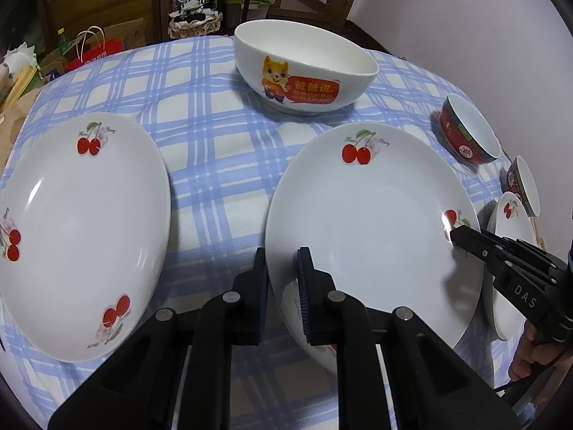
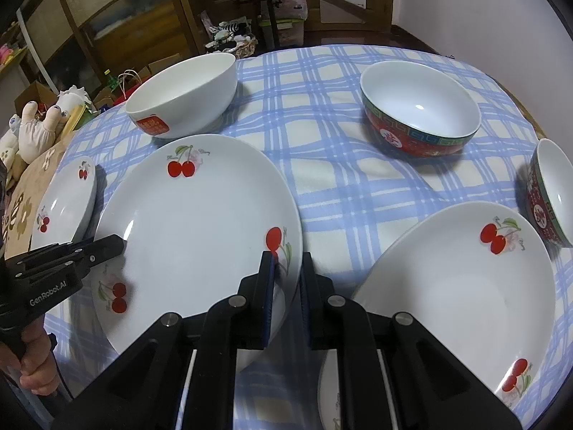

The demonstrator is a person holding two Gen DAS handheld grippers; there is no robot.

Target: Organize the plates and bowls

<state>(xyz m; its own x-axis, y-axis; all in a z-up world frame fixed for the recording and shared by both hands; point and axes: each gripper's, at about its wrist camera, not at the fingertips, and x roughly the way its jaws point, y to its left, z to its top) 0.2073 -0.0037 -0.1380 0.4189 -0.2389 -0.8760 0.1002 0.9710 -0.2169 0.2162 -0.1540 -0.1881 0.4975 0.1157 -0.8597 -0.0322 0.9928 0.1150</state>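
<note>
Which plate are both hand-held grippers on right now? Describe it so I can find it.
On the blue-checked tablecloth, look just in front of the big white cartoon bowl. The cherry-print plate there is the middle of three; only it has the left hand-held gripper and right hand-held gripper clamped on opposite rims.

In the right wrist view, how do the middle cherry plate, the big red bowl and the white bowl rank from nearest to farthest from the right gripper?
1. Middle cherry plate: clamped at its rim by the right gripper.
2. Big red bowl: farther back, to the right.
3. White bowl: far back, to the left.
The two bowls look almost equally far.
</note>
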